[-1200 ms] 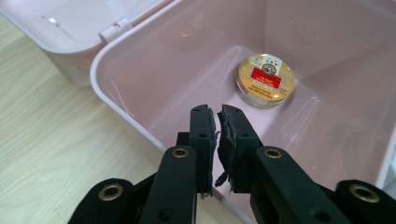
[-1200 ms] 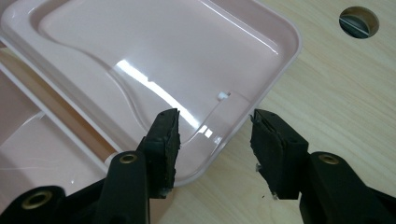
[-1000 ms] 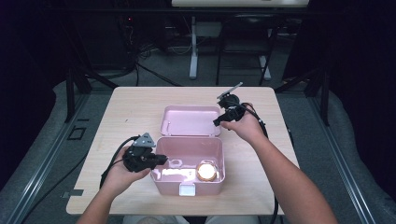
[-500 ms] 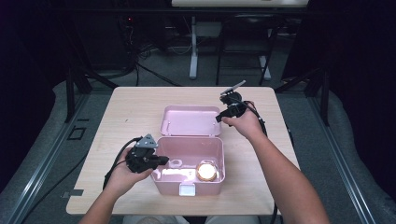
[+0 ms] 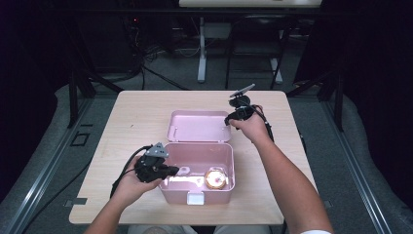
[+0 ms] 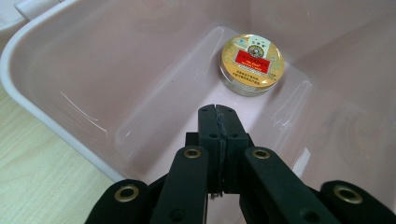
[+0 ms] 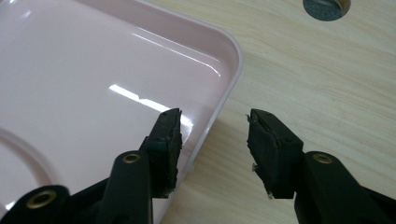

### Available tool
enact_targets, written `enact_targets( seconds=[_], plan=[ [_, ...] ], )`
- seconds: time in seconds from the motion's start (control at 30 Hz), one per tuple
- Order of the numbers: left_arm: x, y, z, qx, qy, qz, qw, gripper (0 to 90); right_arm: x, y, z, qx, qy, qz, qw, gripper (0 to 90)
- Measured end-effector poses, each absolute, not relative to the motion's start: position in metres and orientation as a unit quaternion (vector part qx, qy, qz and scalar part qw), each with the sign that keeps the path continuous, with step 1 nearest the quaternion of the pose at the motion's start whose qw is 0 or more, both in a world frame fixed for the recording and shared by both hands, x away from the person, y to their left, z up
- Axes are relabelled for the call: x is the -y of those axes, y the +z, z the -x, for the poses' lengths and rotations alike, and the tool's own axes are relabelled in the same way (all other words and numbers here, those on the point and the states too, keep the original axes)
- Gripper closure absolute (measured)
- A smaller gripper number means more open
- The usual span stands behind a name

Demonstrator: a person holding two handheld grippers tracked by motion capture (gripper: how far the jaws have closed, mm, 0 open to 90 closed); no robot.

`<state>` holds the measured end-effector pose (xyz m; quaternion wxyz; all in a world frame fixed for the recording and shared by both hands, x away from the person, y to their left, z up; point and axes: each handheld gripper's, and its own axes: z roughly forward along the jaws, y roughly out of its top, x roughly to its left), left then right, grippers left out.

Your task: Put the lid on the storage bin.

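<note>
An open pink box [image 5: 231,161] stands near the table's front edge, with its lid [image 5: 197,126] laid flat behind it. A round gold tin with a red label [image 6: 252,63] lies on the box floor, at the right [image 5: 215,178]. My left gripper [image 6: 218,112] is shut with nothing in it, and its tips hang inside the box by the left wall [image 5: 176,170]. My right gripper [image 7: 214,122] is at the lid's far right corner [image 5: 228,119]. Its jaws have just been closing and straddle the lid's rim [image 7: 229,70], pads clear of it.
The light wooden table [image 5: 131,122] has bare room to the left of and behind the box. A round grey cable hole [image 7: 325,7] sits in the tabletop beyond the lid's corner. Black cables trail from both grippers.
My right gripper has settled a little lower over the lid's far right corner. The left gripper stays where it was, inside the box.
</note>
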<state>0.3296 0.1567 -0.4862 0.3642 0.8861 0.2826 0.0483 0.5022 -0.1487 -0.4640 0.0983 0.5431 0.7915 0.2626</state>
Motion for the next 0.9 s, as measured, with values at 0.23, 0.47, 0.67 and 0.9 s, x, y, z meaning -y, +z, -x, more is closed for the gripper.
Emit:
enact_targets(
  seconds=[0.23, 0.47, 0.67, 0.9],
  plan=[
    [-0.156, -0.486, -0.330, -0.281, 0.048, -0.887, 0.363, 90.0, 0.147, -0.471, -0.511, -0.778, 0.263, -0.561, 0.103, 59.0],
    [-0.156, -0.486, -0.329, -0.280, 0.050, -0.888, 0.362, 90.0, 0.145, -0.475, -0.517, -0.764, 0.270, -0.577, 0.102, 62.7],
    [-0.155, -0.487, -0.329, -0.277, 0.049, -0.889, 0.361, 90.0, 0.143, -0.481, -0.524, -0.755, 0.275, -0.588, 0.093, 63.8],
    [-0.155, -0.487, -0.329, -0.276, 0.047, -0.890, 0.360, 90.0, 0.139, -0.484, -0.528, -0.747, 0.279, -0.597, 0.090, 67.9]
  ],
)
